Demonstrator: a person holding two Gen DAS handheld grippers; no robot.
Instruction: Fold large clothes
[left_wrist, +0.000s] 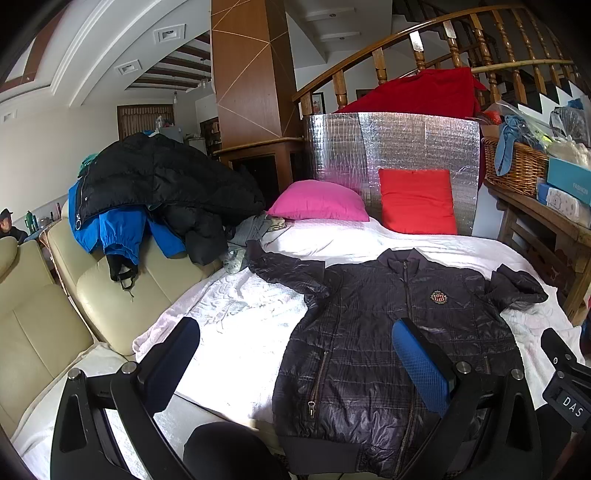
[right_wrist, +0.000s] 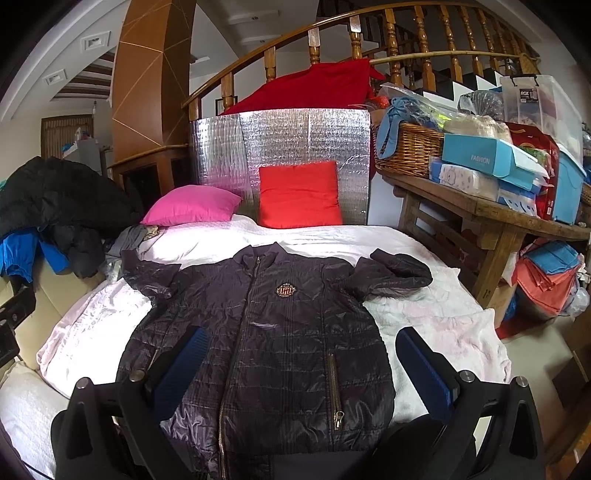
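Dark quilted jacket (right_wrist: 273, 332) laid flat, front up, on the white bedspread (right_wrist: 436, 317) of the bed, zip closed up the middle, collar toward the pillows, hem at the near edge. Embroidered crest (right_wrist: 285, 290) visible on the chest; zipped pocket (right_wrist: 335, 391) on each lower front panel. Both sleeves spread outward, the one on the right side bent back with its cuff lying on the bedspread, the one on the left side reaching toward the heap of clothing. Left hand-held gripper (left_wrist: 295, 369) hovering above the near left part of the bed, fingers spread wide, nothing between them; one blue pad (left_wrist: 421, 369) over the jacket's front, the other over bare bedspread (contact with fabric not discernible). Right hand-held gripper (right_wrist: 310, 373) likewise spread wide and empty, positioned over the jacket's lower right half, one pad over the front panel, the other over the bedspread just beside the jacket's side seam. Pink pillow (right_wrist: 192, 205) and red pillow (right_wrist: 300, 195) at the head of the bed, the red one propped upright against a silver foil panel (right_wrist: 280, 136). Black and blue coats (left_wrist: 155, 188) piled on a cream sofa (left_wrist: 110, 295) left of the bed. Wooden table (right_wrist: 480, 214) to the right carrying a wicker basket (right_wrist: 410, 149) and boxes.
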